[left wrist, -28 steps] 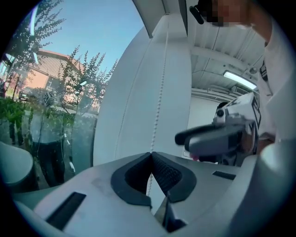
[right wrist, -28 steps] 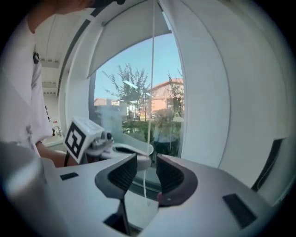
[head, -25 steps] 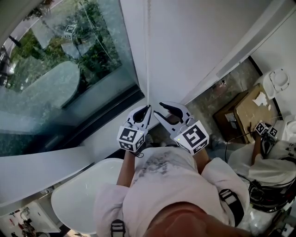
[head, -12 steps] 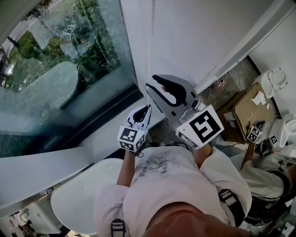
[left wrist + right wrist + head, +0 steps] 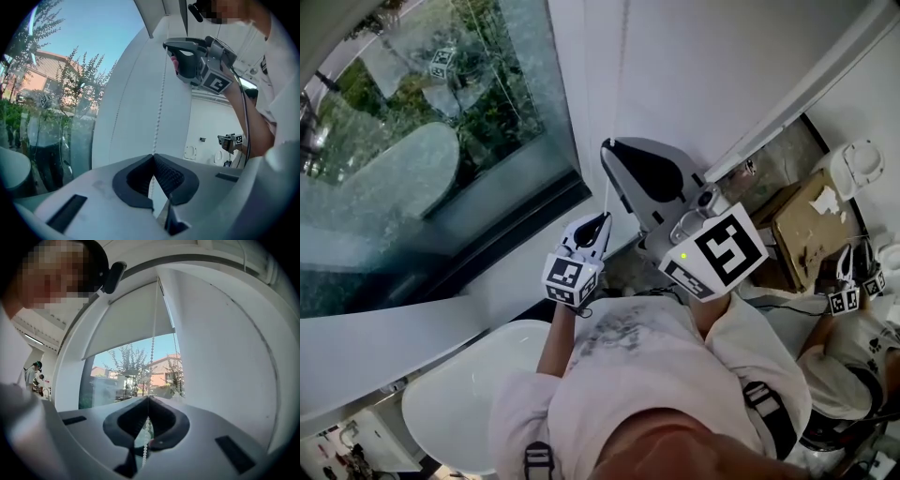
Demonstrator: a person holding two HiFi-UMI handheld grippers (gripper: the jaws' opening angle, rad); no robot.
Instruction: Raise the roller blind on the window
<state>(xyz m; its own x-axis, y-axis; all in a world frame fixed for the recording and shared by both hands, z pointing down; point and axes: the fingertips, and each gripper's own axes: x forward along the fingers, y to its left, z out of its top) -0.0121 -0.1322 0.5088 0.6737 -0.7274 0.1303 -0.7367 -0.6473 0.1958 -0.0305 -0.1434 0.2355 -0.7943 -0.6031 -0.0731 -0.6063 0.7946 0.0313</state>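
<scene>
Right gripper (image 5: 607,148) jaws have just been closing and now sit together on the bead chain (image 5: 152,348). In the right gripper view I see the chain drop from the top of the frame and run straight in between the pads, with beads showing again in the gap below the tips. Left gripper (image 5: 601,218) is lower on the same chain, just beneath the right one in the head view. Its jaws are also pressed together on the chain, and the left gripper view shows the beads meeting the tip where the pads close. The roller blind (image 5: 131,322) covers the upper part of the window (image 5: 441,141). Its bottom edge hangs level, with sky, trees and a building visible through the glass underneath. The chain hangs at the right edge of the window, right beside the white wall (image 5: 225,357). Both grippers point towards that corner, roughly level, right above left. A cardboard box (image 5: 811,225) sits on the floor off to my right. Beyond it, another person's arm (image 5: 830,352) holds a second set of grippers.
</scene>
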